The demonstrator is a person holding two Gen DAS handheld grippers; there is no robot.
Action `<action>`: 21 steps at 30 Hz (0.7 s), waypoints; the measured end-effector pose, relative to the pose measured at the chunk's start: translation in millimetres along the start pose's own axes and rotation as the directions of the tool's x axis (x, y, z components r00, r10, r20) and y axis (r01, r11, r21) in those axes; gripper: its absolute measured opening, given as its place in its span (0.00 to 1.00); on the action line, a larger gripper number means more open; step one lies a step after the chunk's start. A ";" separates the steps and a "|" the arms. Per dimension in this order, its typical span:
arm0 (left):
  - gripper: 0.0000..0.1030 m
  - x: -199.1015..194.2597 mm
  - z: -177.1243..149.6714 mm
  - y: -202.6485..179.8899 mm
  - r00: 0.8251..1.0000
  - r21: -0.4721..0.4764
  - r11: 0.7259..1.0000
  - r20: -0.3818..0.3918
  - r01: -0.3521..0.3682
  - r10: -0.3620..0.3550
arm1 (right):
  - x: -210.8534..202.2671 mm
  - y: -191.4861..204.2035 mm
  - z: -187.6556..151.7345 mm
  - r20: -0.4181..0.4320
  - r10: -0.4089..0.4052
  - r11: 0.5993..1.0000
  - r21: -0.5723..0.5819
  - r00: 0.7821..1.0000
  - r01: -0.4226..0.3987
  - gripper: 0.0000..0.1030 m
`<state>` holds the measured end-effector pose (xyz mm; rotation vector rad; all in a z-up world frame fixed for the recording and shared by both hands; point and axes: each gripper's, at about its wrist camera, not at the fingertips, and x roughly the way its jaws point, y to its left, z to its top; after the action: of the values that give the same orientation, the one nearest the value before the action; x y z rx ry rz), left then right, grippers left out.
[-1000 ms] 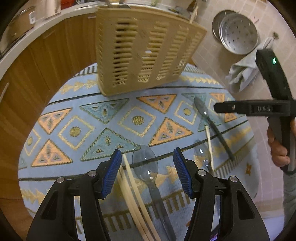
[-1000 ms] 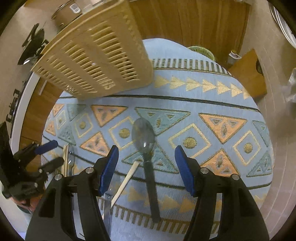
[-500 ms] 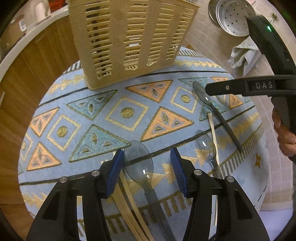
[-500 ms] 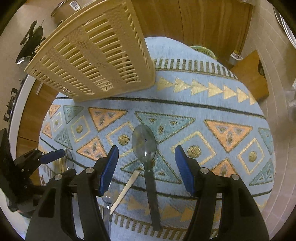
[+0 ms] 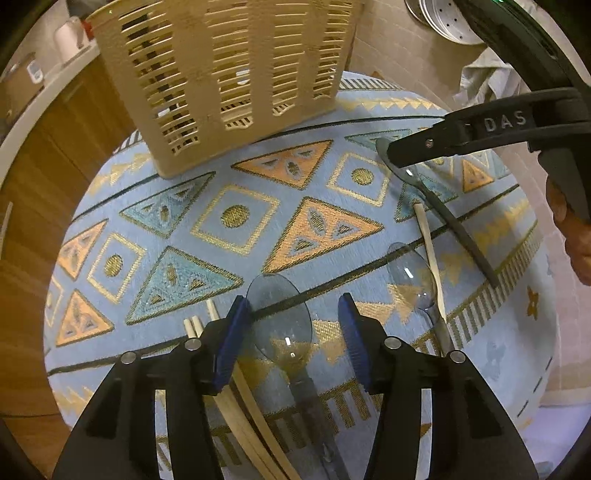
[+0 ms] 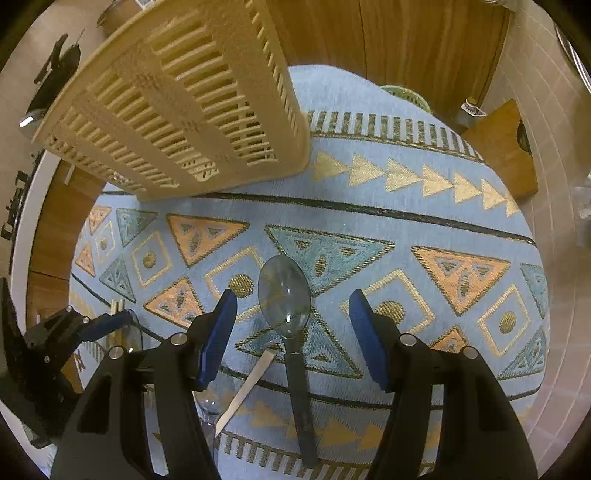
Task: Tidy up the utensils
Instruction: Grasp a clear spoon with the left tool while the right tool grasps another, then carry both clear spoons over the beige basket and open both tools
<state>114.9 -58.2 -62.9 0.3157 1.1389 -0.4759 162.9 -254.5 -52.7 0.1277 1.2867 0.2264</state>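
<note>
A beige slotted utensil basket [image 5: 229,74] stands at the far side of a patterned blue mat [image 5: 258,221]; it also shows in the right wrist view [image 6: 177,110]. My left gripper [image 5: 291,332] is open, its jaws on either side of a clear plastic spoon [image 5: 280,317], with wooden chopsticks [image 5: 240,398] beside its left finger. My right gripper [image 6: 291,325] is open over a dark-handled spoon [image 6: 284,295]. A second clear spoon [image 5: 410,273] and a single chopstick [image 5: 428,251] lie between the two grippers.
A wooden cabinet [image 6: 388,44] stands behind the mat. A wooden board [image 6: 498,147] lies at the mat's far right corner. Metal strainer pans [image 5: 443,22] and a grey cloth [image 5: 487,77] lie on the tiled surface beyond the right gripper.
My left gripper has moved forward and lower around the clear spoon, nearer the basket. My right gripper has lowered a little over the dark-handled spoon.
</note>
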 end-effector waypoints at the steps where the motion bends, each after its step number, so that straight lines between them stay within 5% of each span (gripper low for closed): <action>1: 0.46 0.3 -0.1 -1.2 1.000 0.005 1.000 0.002 -0.008 0.008 | 2.3 2.5 -0.1 -0.004 -0.018 1.000 -0.018 1.000 0.018 0.58; 7: 0.31 4.8 1.3 -11.3 0.999 0.000 0.999 0.018 -0.043 0.043 | 14.0 19.9 -4.5 -0.013 -0.093 0.990 -0.105 0.996 0.091 0.46; 11: 0.31 3.8 1.2 -8.6 0.999 -0.014 0.999 0.024 -0.030 0.030 | 17.1 30.3 -4.7 -0.013 -0.145 0.978 -0.151 0.989 0.141 0.28; 14: 0.30 2.3 -0.5 1.2 0.999 -0.052 0.999 0.052 -0.004 0.007 | 15.1 31.3 -7.4 -0.014 -0.127 0.980 -0.156 0.992 0.123 0.28; 21: 0.30 -35.6 1.6 15.1 0.965 -0.128 0.989 0.258 0.077 -0.041 | -27.8 40.9 -23.9 0.147 -0.056 0.970 -0.227 0.988 0.088 0.28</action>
<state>111.9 -38.9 -29.4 0.0964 0.9259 -0.4733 128.7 -222.1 -24.3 -0.1025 1.1147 0.2991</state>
